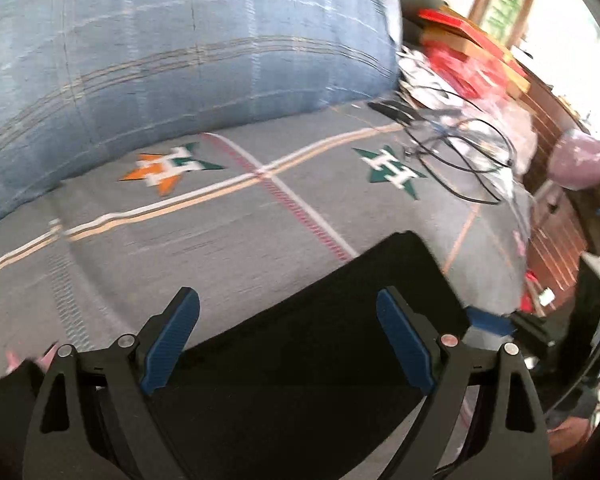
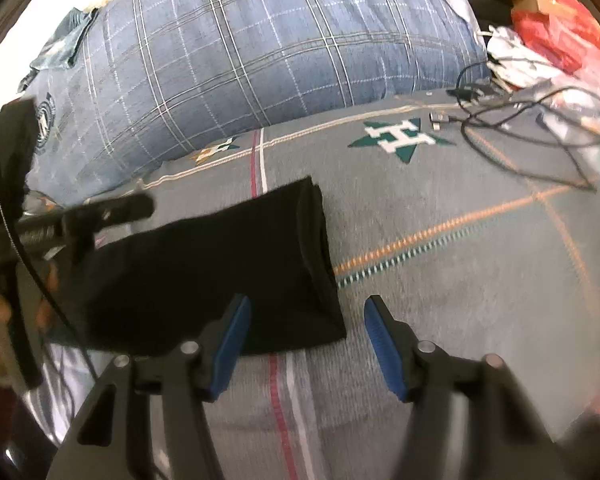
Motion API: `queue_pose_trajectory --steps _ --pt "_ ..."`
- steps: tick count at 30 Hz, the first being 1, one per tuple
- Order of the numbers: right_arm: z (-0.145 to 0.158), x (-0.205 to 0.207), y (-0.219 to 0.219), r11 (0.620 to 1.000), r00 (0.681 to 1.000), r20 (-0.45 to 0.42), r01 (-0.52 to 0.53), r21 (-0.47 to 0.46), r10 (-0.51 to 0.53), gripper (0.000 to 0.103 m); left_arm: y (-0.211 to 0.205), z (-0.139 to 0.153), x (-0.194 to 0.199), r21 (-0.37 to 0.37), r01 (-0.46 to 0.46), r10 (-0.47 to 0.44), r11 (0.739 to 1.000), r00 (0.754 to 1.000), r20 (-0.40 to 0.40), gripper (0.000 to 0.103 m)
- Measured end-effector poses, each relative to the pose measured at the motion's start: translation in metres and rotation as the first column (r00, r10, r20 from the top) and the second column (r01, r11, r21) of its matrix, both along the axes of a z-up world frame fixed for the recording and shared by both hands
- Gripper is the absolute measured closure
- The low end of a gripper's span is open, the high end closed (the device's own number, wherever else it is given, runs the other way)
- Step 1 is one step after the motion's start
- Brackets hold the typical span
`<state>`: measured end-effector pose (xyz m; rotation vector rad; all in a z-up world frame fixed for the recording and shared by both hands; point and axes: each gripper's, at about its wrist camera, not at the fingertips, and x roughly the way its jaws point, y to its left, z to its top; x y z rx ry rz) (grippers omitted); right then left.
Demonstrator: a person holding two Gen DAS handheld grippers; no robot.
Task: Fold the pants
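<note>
Far left in right wrist view: left hand-held gripper (image 2: pixel 112 210) seen side-on, blurred, over left end of black pants (image 2: pixel 204 268); from own camera, left hand-held gripper (image 1: pixel 288 344) spread wide, nothing between blue pads (image 1: pixel 172 344), hovering over pants (image 1: pixel 320 360). Pants folded into compact dark rectangle on grey bedspread (image 2: pixel 460 288); right edge a thick rolled fold, near corner just left of right hand-held gripper (image 2: pixel 306 344). Right hand-held gripper spread, empty, left pad (image 2: pixel 230 348) over pants' near edge, right pad over bare bedspread. Blue plaid pillow (image 2: pixel 260 48) behind, well apart from pants. Open grey bedspread to right of pants, crossed by orange stitched line (image 2: pixel 440 232) and green star logo (image 2: pixel 398 136). Far right: black cables (image 2: pixel 540 128) looped on bedspread, red boxes (image 2: pixel 556 20) and plastic clutter at bed edge, well apart from pants. Wooden furniture (image 1: pixel 556 240) beyond right edge in left wrist view.
</note>
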<state>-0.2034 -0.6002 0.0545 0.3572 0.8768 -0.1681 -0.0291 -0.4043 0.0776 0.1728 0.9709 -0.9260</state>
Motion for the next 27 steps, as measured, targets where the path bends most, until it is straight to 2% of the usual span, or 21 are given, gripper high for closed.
queue_pose_trajectory --steps 6,8,12,16,18,22,24,25,26,27 --pt "-0.005 -0.006 0.002 0.998 1.0 0.016 -0.013 0.068 0.012 0.041 -0.041 -0.004 0.003 0.002 0.162 -0.162 0.987 0.986 -0.04 0.012" --pt "-0.006 -0.004 0.005 0.997 0.999 0.023 -0.029 0.076 0.028 0.041 -0.054 -0.007 0.002 0.009 0.214 -0.213 0.977 0.976 -0.053 0.012" --pt "-0.007 -0.002 0.007 0.997 0.999 0.034 -0.025 0.069 0.022 0.041 -0.076 -0.014 -0.003 0.065 0.282 -0.281 0.957 0.959 -0.027 0.012" --pt "-0.009 -0.002 0.001 0.995 0.998 0.064 -0.019 0.099 0.013 0.041 -0.096 -0.02 -0.011 0.083 0.374 -0.373 0.924 0.927 -0.034 0.012" --pt "-0.009 -0.002 0.001 0.994 0.997 0.079 -0.02 0.103 0.012 0.041 -0.103 -0.023 -0.011 0.102 0.385 -0.384 0.917 0.923 -0.033 0.012" --pt "-0.01 -0.001 0.001 0.995 0.996 0.094 -0.018 0.099 0.008 0.042 -0.112 -0.026 -0.007 0.06 0.408 -0.405 0.911 0.912 -0.057 0.012" --pt "-0.011 0.0 0.0 0.995 0.995 0.101 -0.015 0.1 0.005 0.044 -0.117 -0.027 -0.009 0.074 0.43 -0.427 0.9 0.902 -0.061 0.013" --pt "-0.012 0.001 -0.002 0.995 0.995 0.103 -0.013 0.097 0.003 0.049 -0.119 -0.027 -0.011 0.09 0.437 -0.434 0.895 0.899 -0.052 0.019" --pt "-0.012 0.002 -0.002 0.996 0.995 0.103 -0.006 0.091 -0.004 0.061 -0.12 -0.027 -0.014 0.094 0.45 -0.448 0.888 0.893 -0.04 0.031" --pt "-0.013 0.003 -0.004 0.996 0.995 0.101 0.006 0.089 -0.015 0.069 -0.121 -0.026 -0.018 0.089 0.466 -0.465 0.88 0.884 -0.033 0.039"
